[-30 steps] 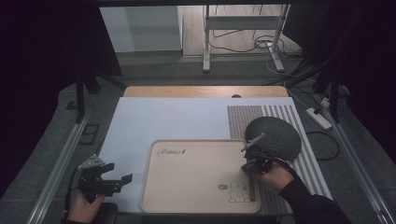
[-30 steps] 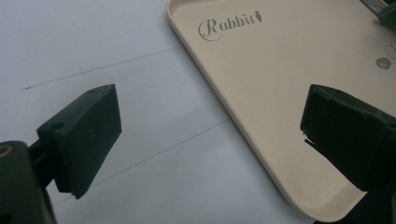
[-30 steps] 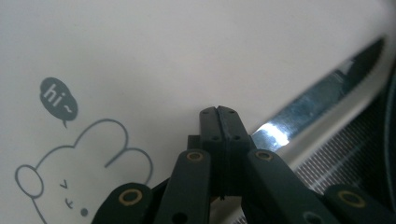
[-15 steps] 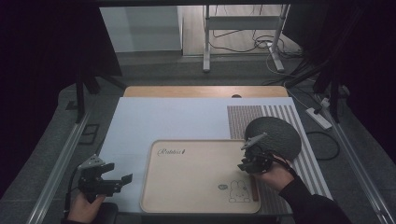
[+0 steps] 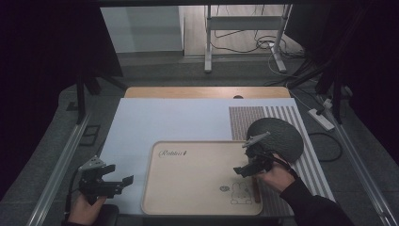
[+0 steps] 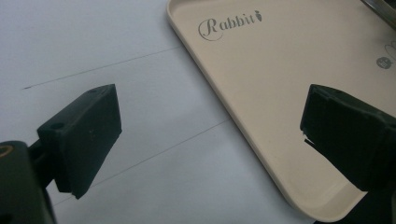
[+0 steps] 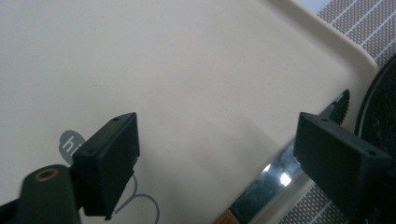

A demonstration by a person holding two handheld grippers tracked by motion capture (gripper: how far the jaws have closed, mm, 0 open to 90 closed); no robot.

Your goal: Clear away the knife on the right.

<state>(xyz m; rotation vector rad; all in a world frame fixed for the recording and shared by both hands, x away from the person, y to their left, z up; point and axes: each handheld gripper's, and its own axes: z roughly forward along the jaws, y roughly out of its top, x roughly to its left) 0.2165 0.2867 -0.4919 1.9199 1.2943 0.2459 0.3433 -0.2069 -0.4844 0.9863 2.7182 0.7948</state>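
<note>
Black right gripper [image 5: 244, 170] jaws wide, empty, over tray [image 5: 188, 188]

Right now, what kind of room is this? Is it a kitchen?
Probably not a kitchen; it looks like a lab or recording room. The table is ringed by dark curtains, cables trail on the floor, and a person holds two grippers, left and right, over a rabbit-print tray.

High view overhead, facing forward-down; both gripper views close, low, sharing beige tray [image 5: 197, 188] [image 6: 261, 93] [image 7: 187, 70].
</note>
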